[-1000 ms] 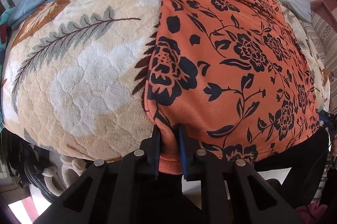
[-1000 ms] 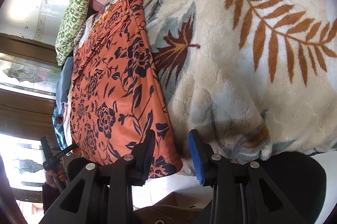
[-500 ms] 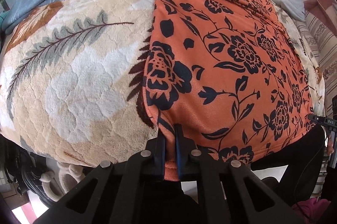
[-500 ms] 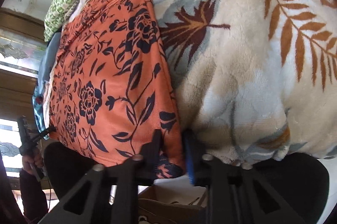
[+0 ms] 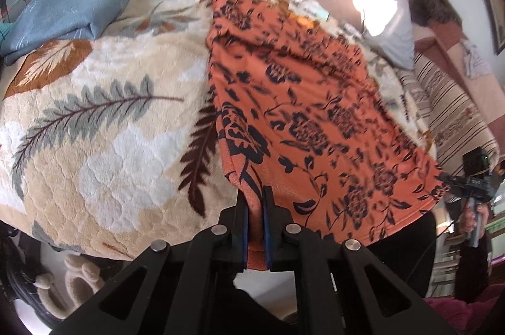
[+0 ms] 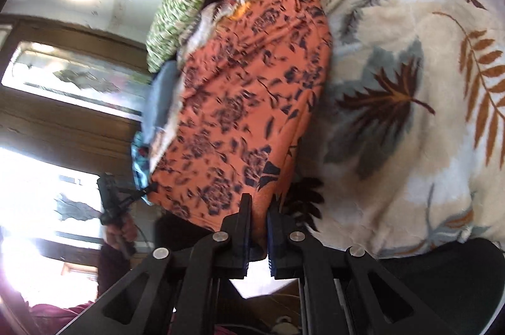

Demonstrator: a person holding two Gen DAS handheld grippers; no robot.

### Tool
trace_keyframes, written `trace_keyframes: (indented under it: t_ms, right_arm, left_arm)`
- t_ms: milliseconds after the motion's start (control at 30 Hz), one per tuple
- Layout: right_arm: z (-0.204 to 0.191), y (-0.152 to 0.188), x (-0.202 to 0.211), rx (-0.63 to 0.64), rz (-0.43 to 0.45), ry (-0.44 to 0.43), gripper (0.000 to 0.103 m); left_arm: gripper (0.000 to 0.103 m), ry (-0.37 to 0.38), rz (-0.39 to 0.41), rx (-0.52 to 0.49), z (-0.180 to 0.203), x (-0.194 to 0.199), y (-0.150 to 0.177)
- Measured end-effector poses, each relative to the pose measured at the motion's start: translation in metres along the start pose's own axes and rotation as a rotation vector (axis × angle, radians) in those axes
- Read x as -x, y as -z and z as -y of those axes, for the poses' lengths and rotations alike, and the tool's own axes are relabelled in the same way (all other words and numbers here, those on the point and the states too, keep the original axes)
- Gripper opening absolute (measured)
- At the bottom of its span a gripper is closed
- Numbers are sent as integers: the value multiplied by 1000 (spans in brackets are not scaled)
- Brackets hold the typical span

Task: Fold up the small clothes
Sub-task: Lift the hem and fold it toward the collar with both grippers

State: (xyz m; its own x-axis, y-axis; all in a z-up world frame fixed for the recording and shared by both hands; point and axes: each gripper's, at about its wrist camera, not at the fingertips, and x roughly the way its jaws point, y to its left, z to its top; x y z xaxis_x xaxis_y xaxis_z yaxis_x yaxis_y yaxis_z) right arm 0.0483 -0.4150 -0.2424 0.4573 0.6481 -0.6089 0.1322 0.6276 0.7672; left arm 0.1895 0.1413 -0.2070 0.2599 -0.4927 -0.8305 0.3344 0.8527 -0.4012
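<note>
Leaf-print fleece blanket (image 5: 94, 145) lies ahead of us; our left gripper (image 5: 255, 199) and right gripper (image 6: 259, 208) clamp the soft, light orange floral garment's (image 5: 315, 120) near hem corners, its best holds.

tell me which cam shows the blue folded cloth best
The left wrist view: the blue folded cloth lies in full sight on the leaf-print blanket. The right wrist view shows only a blurred blue sliver behind the orange garment.
</note>
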Motion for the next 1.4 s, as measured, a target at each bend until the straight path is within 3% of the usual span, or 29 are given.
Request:
trace_keyframes:
  t_ms: [233, 433, 767, 867, 933, 1033, 1200, 1233, 1267, 1300, 1333, 1367, 1400]
  right_arm:
    - [-9, -53, 28, -30, 101, -87, 8]
    - [-11, -129, 28, -62, 206, -124, 8]
    - [45, -300, -32, -220, 307, -89, 8]
    - [72, -339, -63, -281, 317, -68, 8]
    - [91, -356, -86, -326, 302, -49, 12]
    - [124, -364, -110, -433, 284, -96, 12]
    - [149, -345, -105, -493, 360, -206, 14]
    - [147, -342, -96, -491, 400, -199, 25]
    - [143, -338, -83, -477, 460, -194, 33]
    - [138, -335, -71, -462, 516, -205, 58]
    - [133, -330, -57, -455, 567, -218, 74]
    - [125, -323, -45, -450, 628, -217, 74]
    - [117, -320, -37, -427, 650, -202, 74]
  left_arm:
    - [7, 72, 37, 25, 1, 13, -57]
    - [7, 132, 70, 122, -15, -4, -143]
    - [7, 96, 28, 237, -51, -108, -299]
    - [7, 45, -9, 262, -55, -152, -331]
    - [8, 17, -34, 285, -59, -174, -338]
    - [10, 22, -12, 334, -68, -184, -336]
    - [11, 101, 167, 374, -71, -151, -320]
    - [12, 107, 210, 372, -67, -143, -317]
    - [17, 105, 257, 374, -63, -134, -313]
    - [38, 90, 320, 376, -58, -123, -309]
    - [54, 79, 399, 371, -50, -110, -304]
    - [77, 72, 479, 365, -43, -98, -300]
    - [80, 60, 545, 363, -37, -88, -297]
